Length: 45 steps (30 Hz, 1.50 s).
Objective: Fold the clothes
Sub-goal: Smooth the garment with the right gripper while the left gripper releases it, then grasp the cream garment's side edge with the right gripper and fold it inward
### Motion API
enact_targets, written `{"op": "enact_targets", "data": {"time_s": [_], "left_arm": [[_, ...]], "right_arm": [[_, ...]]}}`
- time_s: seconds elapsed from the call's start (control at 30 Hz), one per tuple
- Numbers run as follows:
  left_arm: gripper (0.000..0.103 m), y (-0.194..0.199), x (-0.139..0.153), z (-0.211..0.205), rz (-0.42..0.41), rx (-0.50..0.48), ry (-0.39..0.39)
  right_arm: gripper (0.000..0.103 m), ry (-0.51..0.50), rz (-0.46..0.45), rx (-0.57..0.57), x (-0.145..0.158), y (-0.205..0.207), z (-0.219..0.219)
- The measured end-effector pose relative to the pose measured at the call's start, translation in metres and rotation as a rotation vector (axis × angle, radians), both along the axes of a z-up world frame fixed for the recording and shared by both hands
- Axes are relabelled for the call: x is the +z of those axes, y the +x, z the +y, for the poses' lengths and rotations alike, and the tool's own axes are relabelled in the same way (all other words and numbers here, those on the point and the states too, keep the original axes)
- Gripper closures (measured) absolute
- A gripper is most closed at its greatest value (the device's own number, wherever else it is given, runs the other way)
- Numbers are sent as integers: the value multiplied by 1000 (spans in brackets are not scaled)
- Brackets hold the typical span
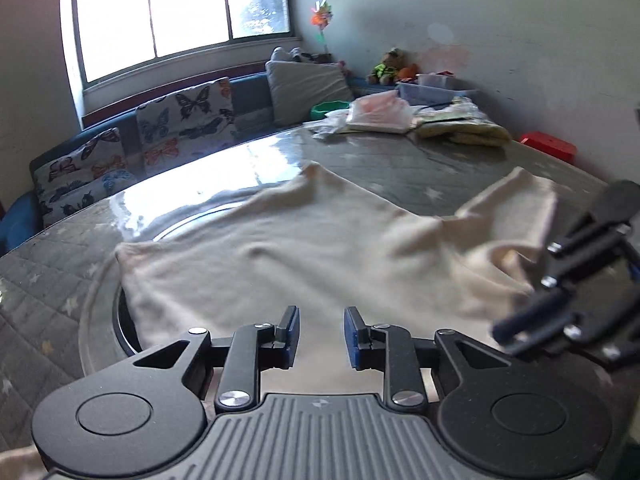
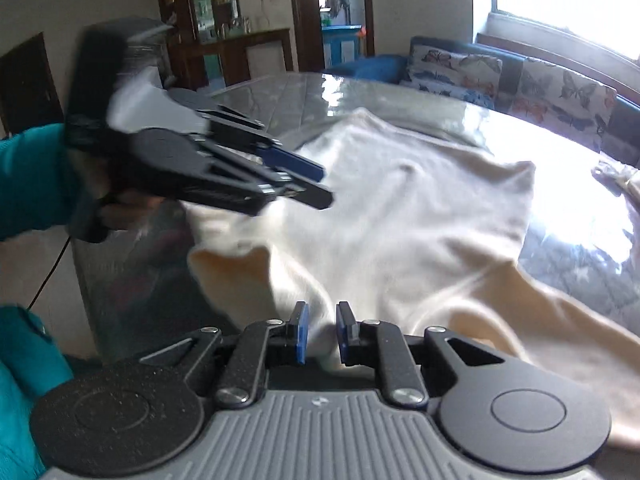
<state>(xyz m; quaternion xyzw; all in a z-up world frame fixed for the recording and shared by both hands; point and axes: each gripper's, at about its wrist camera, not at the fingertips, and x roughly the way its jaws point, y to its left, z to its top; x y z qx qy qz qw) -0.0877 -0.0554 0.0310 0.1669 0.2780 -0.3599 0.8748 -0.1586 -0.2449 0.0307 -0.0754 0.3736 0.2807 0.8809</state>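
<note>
Left gripper point(image 1: 321, 336) parted, blue pads point(image 1: 294, 334) apart with nothing between them, poised over the near edge of a cream garment point(image 1: 280, 264). Right gripper point(image 2: 319, 334) also parted, though more narrowly, a ridge of the same cream garment point(image 2: 400, 220) rising into the gap; impossible to tell whether the pads point(image 2: 302, 332) touch the cloth. Seen from the right wrist view, the left gripper point(image 2: 308, 184) blurred above the cloth's left side, carried by a hand point(image 2: 120, 208) in a teal sleeve point(image 2: 32, 184). Seen from the left wrist view, the right gripper point(image 1: 516, 328) dark and blurred at the right edge, just beside a bunched part of the cloth.

Garment spread mostly flat on a glossy table point(image 1: 200, 196), one sleeve point(image 1: 516, 204) stretched out toward the far right, wrinkles gathered on that side. Under the cloth, a round turntable point(image 1: 96, 296) set in the tabletop. At the table's far end, well apart from the garment, a heap of bags and folded fabric point(image 1: 404, 118). Behind the table, a blue sofa point(image 1: 248, 92) with butterfly cushions point(image 1: 188, 116), a grey pillow point(image 1: 304, 88), a bright window point(image 1: 180, 8), and stuffed toys point(image 1: 390, 66) against the wall.
</note>
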Motion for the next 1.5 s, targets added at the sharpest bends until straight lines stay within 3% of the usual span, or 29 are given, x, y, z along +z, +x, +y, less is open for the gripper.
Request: {"op": "enact_targets", "data": {"time_s": [0.07,0.33,0.4,0.6,0.73,0.83,1.03,1.23,1.3,1.33,1.37,1.4,1.5], "left_arm": [[76,-19,-7,6,-5,-16,-2],[76,-57,-17,17,-70,-53,19],[76,-57,-16,19,-60,-57,16],[76,-51,-2,26,-38,-51,13],[75,-43,19,18,-49,-48,-49],[75,-38,24,-2,-39,-71,-90],[75,-35,13,-55,-1,-148,-93],[75,-40,-5,-88,44,-208,-68],[75,-41,-8,-93,50,-216,-57],[75,-41,-10,-95,53,-219,-51],[75,-41,-11,-96,57,-223,-47],[75,-41,-12,-97,62,-227,-44],[75,-43,-15,-99,69,-242,-33]], "right_arm": [[80,0,1,-8,-2,-7,-2],[76,82,-60,-167,12,-15,-26],[71,81,-58,-221,9,-9,-31],[71,111,-15,-281,0,-16,-48],[69,144,-25,-341,3,-26,-66],[69,108,-80,-487,11,-29,-97],[63,-28,-128,-835,5,-22,-172],[60,46,-57,-979,-18,-8,-227],[62,64,-54,-975,-22,-6,-230],[68,65,-58,-962,-22,-6,-229],[86,65,-58,-950,-22,-5,-228],[91,60,-60,-939,-21,-4,-227],[94,3,-112,-914,-11,-3,-218]]}}
